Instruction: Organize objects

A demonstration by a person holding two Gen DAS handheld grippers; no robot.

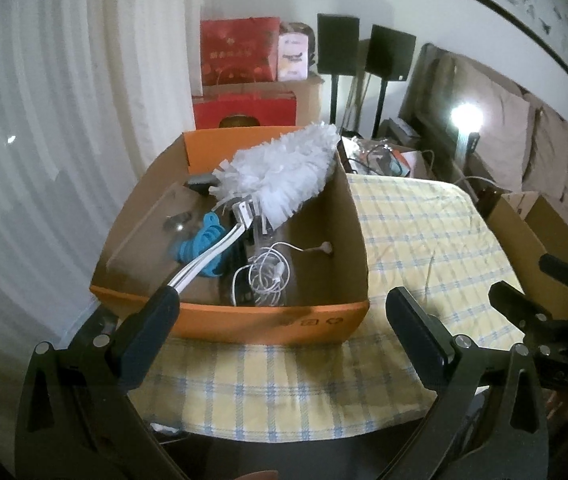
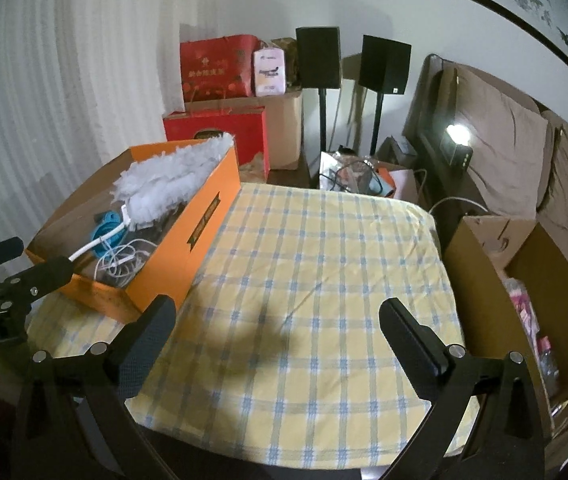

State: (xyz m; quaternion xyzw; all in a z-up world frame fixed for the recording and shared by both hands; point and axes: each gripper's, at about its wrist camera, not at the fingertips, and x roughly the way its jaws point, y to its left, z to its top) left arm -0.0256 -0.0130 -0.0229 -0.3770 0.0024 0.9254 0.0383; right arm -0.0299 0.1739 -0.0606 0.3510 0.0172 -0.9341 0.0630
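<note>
the left tool point(image 1: 284, 320) is spread wide, its left finger just by the duster's handle tip, not pinching it. the right tool point(image 2: 277, 328) is wide too, over the checked cloth point(image 2: 324, 260) on the worktop. the orange box point(image 1: 243, 322) holds the white duster point(image 1: 284, 168), a blue piece point(image 1: 199, 240) and a white cable point(image 1: 263, 276).

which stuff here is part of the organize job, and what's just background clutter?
Job:
orange box
white duster, lying in the box
white cable
blue item
left gripper, open
right gripper, open

Lying about:
red gift bags
speakers
brown carton
checked tablecloth
</note>
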